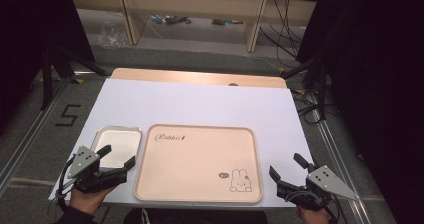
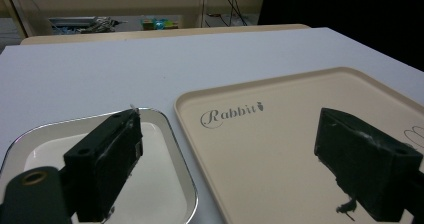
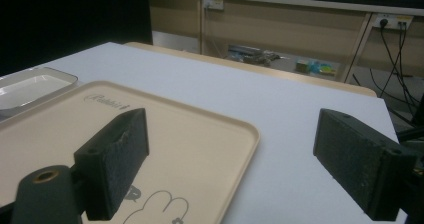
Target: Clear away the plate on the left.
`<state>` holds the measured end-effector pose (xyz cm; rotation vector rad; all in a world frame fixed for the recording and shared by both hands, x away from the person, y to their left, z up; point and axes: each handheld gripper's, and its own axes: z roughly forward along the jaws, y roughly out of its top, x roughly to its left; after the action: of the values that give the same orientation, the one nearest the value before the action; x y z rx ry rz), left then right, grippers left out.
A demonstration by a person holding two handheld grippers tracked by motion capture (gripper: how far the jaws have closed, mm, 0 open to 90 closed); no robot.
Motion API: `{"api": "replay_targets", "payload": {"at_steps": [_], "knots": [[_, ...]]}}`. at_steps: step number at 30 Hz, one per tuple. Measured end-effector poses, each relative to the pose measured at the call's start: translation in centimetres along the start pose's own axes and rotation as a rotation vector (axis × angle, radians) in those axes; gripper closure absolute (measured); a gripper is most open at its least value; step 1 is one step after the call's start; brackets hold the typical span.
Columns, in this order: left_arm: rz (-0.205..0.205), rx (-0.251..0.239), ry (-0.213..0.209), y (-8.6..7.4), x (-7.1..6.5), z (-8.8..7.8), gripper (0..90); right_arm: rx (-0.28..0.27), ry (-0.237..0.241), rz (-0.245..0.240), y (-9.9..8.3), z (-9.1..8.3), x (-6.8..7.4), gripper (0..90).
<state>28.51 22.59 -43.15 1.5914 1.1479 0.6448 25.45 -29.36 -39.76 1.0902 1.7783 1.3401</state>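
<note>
A beige tray [image 1: 197,134] with a "Rabbit" script and a rabbit drawing lies at the table's near middle, bare. To its left sits a small silver metal tray [image 1: 117,139], also bare. My left gripper [image 1: 117,156] hovers over the near edge of the silver tray, open, one jaw over the silver tray [image 2: 165,134] and the other over the beige tray [image 2: 280,119]. My right gripper [image 1: 287,166] stands open at the table's near right corner, right of the beige tray [image 3: 210,134], nothing between its jaws.
The white table top [image 1: 200,104] stretches behind both trays. Beyond the far edge stand wooden shelving legs [image 1: 252,24] and cables on the floor. Dark stands flank the table at left and right.
</note>
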Motion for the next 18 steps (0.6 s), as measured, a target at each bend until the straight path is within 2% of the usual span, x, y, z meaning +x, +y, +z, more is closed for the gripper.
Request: {"api": "replay_targets", "payload": {"at_steps": [8, 13, 18], "knots": [[-0.003, 0.008, -0.002, 0.0, 0.1, 0.2, 11.3, 0.0, -0.004, -0.001, 0.0, -0.1, -0.1, 15.2], [0.017, 0.057, 0.003, 0.1, 0.2, 0.8, 11.3, 0.017, -0.001, -0.001, 0.0, -0.1, -0.1, 15.2], [0.009, 0.091, 0.014, 0.2, 0.8, 1.4, 11.3, 0.011, 0.001, 0.004, 0.0, -0.2, 0.0, 15.2]]}}
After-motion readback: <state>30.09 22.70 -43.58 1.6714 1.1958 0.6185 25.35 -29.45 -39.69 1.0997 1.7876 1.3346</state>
